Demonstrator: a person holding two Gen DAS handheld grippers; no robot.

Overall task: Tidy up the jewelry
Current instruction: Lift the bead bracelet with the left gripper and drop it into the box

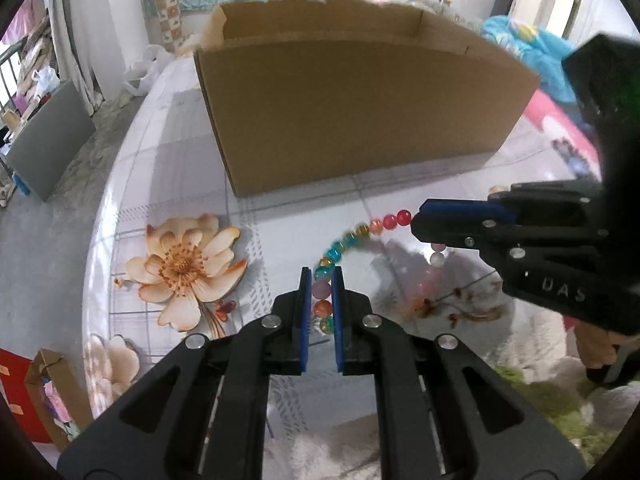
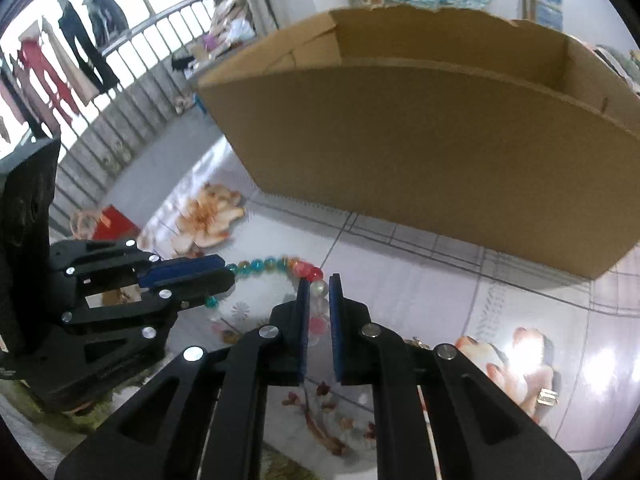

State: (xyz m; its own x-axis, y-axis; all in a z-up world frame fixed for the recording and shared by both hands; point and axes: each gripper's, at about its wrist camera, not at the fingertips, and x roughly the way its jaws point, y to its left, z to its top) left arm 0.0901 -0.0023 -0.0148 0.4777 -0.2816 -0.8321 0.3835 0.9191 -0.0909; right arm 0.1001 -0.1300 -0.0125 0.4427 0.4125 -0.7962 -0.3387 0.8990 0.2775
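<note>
A string of coloured glass beads (image 1: 352,238) hangs in an arc between my two grippers, above the floral table. My left gripper (image 1: 322,280) is shut on one end of the beads, with several beads between its blue pads. My right gripper (image 2: 319,286) is shut on the other end; it shows in the left wrist view (image 1: 420,220) coming in from the right. The beads show in the right wrist view (image 2: 272,266), and the left gripper (image 2: 224,270) enters there from the left. An open cardboard box (image 1: 360,120) stands just behind the beads.
The glass-topped table (image 1: 280,220) has a flower print. A small gold ring-like piece (image 2: 548,396) lies on the table at the right. A dark bead item (image 1: 568,152) lies near the box's right corner. White fluffy fabric (image 1: 532,344) lies at the near right edge.
</note>
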